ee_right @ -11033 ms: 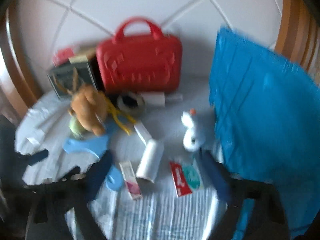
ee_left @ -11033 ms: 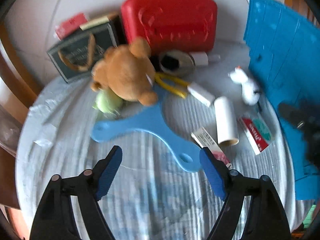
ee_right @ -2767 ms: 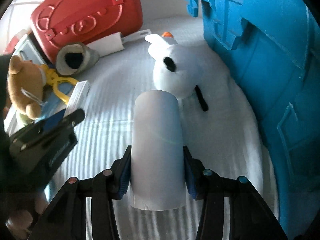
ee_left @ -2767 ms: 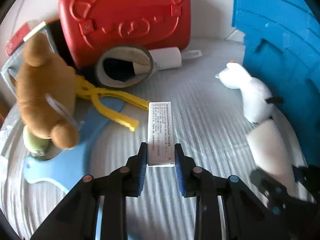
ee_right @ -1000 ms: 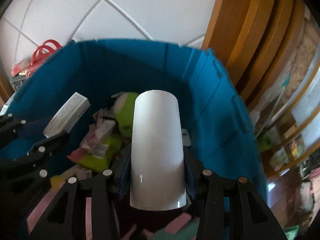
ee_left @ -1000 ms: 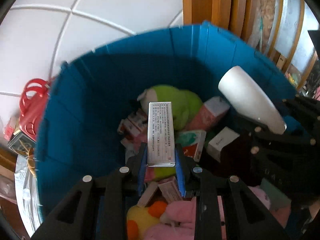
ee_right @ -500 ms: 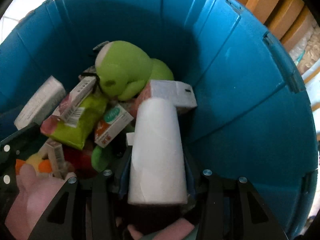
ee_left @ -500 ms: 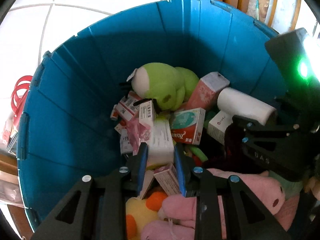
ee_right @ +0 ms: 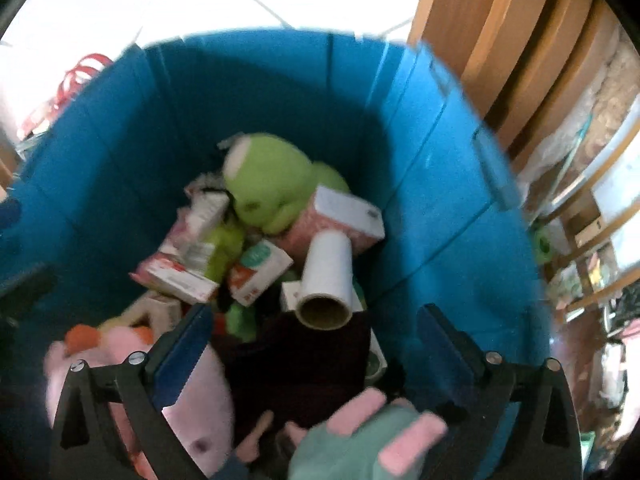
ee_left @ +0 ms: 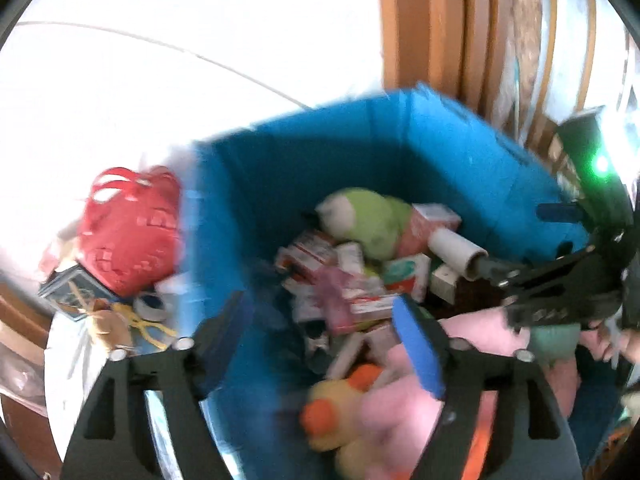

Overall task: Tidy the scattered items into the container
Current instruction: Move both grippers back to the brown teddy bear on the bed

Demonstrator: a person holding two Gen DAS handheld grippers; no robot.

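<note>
Both grippers spread empty above the blue bin

The left gripper [ee_left: 324, 336] and right gripper [ee_right: 316, 338] hold nothing; the white roll [ee_right: 326, 280] lies in the blue bin [ee_right: 440, 184] against a green plush [ee_right: 272, 184]. Only the left view shows the red case [ee_left: 128, 236] outside.

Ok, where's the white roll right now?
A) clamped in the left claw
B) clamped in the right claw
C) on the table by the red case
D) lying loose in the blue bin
D: the white roll lies among the boxes inside the blue bin, and the right claw is spread open with nothing between its pads.
</note>
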